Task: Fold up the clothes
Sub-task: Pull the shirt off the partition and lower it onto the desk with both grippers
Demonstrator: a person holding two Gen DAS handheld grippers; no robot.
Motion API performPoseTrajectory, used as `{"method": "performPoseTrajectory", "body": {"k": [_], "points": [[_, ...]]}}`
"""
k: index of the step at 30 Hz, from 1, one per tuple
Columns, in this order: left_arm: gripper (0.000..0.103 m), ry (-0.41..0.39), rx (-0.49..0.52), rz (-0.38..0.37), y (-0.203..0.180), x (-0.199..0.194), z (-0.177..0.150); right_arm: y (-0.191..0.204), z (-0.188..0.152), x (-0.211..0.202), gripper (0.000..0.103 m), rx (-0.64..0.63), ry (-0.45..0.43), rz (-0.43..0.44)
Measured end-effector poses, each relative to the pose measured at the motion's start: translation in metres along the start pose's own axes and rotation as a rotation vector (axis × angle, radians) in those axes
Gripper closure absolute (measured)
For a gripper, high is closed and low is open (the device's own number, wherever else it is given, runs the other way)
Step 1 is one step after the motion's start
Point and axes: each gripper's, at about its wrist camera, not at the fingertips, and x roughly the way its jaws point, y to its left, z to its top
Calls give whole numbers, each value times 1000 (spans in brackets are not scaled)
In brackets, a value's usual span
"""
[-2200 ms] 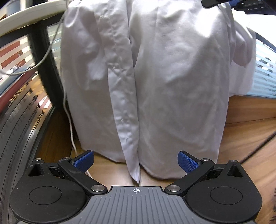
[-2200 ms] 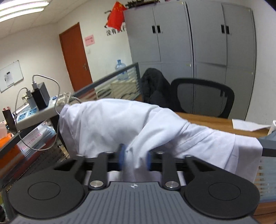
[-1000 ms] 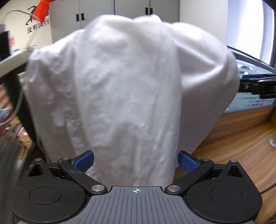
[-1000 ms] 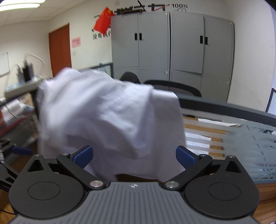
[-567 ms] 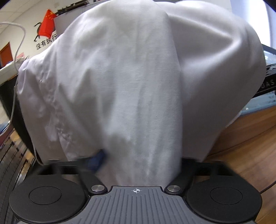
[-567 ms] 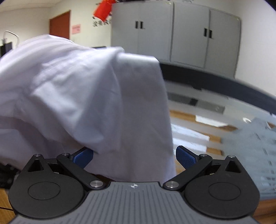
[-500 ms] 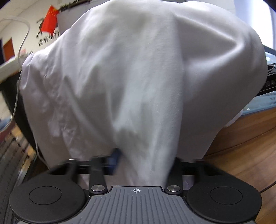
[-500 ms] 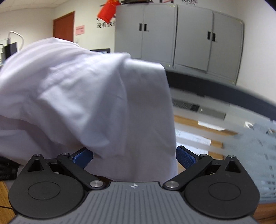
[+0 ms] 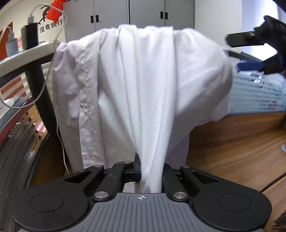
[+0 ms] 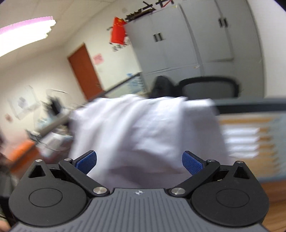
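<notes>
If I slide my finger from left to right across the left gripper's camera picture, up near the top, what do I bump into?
Black charger plug → red flag → white shirt draped over the partition → right gripper, open, its blue fingertip showing.

My left wrist view is sharp and evenly lit, and the white garment (image 9: 143, 85) reads bright with soft grey shadows in its folds, only its right edge smearing a little. The fisheye bends the cabinets (image 9: 143, 14) and the desk (image 9: 241, 157) hard toward the rim, and the corners go black. My right wrist view is heavily motion-blurred; only the right gripper (image 10: 139, 163) stays crisp. A ceiling light (image 10: 26, 34) overhead blows out white with a purple fringe.
</notes>
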Motion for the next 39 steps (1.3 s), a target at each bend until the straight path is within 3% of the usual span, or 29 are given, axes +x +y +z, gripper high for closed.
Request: {"method": "performPoseTrajectory", "body": {"k": [8, 10, 12, 14, 20, 26, 31, 35, 39], "points": [[100, -66, -23, -74, -1, -32, 4, 59, -12, 34, 2, -9, 72, 87], [100, -78, -22, -87, -1, -35, 3, 75, -17, 46, 21, -23, 95, 101], [100, -91, -15, -98, -4, -42, 3, 91, -21, 58, 77, -37, 119, 115], [100, -102, -12, -110, -6, -48, 2, 102, -23, 51, 92, -48, 113, 127], [100, -123, 48, -175, -19, -72, -11, 129, -29, 13, 96, -109, 86, 146], [100, -74, 42, -226, -28, -87, -35, 138, -59, -20, 96, -89, 105, 143], [100, 23, 76, -257, -36, -90, -64, 149, -98, -40, 99, -100, 168, 174], [99, 119, 114, -273, -34, -87, -87, 147, -133, -47, 99, -99, 227, 129], [99, 158, 114, -270, -22, -87, -101, 129, -163, -51, 99, -40, 282, 93]]}}
